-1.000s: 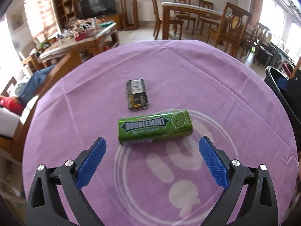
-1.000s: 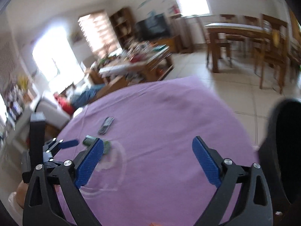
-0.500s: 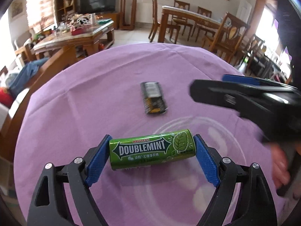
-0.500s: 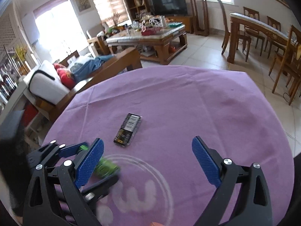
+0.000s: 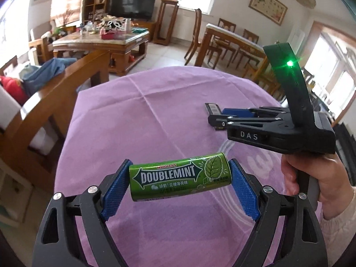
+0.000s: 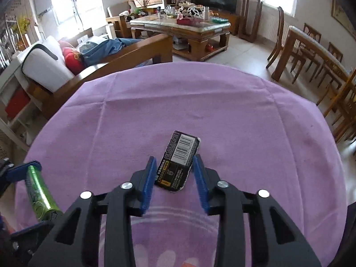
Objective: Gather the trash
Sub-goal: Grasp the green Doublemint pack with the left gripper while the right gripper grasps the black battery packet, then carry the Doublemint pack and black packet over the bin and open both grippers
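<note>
The left gripper [image 5: 180, 183] has its two blue pads closed against the ends of a green Doublemint gum pack [image 5: 179, 179], which spans crosswise between them with its label facing the camera. The pack appears raised above the purple tablecloth [image 5: 155, 115], tilted slightly with its right end higher. In the right wrist view the same pack [image 6: 37, 197] shows at the far left edge, pinched end to end between the left gripper's blue pads [image 6: 24, 166].

The right gripper [image 6: 174, 178] reaches forward low over the cloth, its fingers narrowed to a small gap around the near half of a dark flat packet [image 6: 179, 159] with a white barcode. The packet lies flat on the cloth, its barcode end pointing away and slightly right. The left pad seems to touch the packet's edge; on the right a thin strip of cloth shows between pad and packet, so a firm grip cannot be told.

From the left wrist view, the right gripper [image 5: 224, 114] lies nearly level, pointing left, with a green light lit on its upright black housing. The person's right hand [image 5: 316, 178] wraps the handle below, knuckles toward the camera, at the right of the scene. Only the barcode end of the packet [image 5: 213, 109] shows beyond its fingertips.

Past the table stand a wooden coffee table [image 6: 184, 26], a sofa [image 6: 55, 66] to the left and dining chairs [image 5: 224, 37] on the right.
</note>
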Action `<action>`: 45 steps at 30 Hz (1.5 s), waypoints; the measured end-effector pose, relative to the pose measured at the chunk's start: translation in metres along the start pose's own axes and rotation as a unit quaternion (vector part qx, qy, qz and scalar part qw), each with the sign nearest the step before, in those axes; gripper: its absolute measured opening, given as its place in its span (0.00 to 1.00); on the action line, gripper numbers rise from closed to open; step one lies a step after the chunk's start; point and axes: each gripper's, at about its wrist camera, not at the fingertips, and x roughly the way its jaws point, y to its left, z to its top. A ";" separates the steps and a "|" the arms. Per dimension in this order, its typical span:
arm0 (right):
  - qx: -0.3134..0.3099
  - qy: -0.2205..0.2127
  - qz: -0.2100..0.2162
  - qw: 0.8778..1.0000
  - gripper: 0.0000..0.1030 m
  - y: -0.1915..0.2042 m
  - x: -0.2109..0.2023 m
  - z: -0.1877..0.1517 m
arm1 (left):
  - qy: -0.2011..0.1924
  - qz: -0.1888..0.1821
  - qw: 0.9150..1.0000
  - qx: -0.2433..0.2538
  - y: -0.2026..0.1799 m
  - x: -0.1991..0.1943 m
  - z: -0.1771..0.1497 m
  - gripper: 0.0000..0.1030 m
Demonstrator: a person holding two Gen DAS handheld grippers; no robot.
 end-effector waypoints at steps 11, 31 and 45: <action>0.067 -0.044 0.082 0.993 0.07 -0.029 -0.033 -0.015 | -0.008 -0.020 1.000 0.006 -0.015 0.002 -0.011 0.82; 0.009 -0.022 0.015 1.000 0.30 0.009 0.002 -0.010 | -0.024 -0.031 0.999 -0.025 0.012 -0.020 -0.027 0.82; 0.056 -0.114 0.065 0.990 0.30 -0.030 -0.083 -0.042 | -0.049 -0.035 0.998 -0.009 -0.003 -0.030 -0.026 0.82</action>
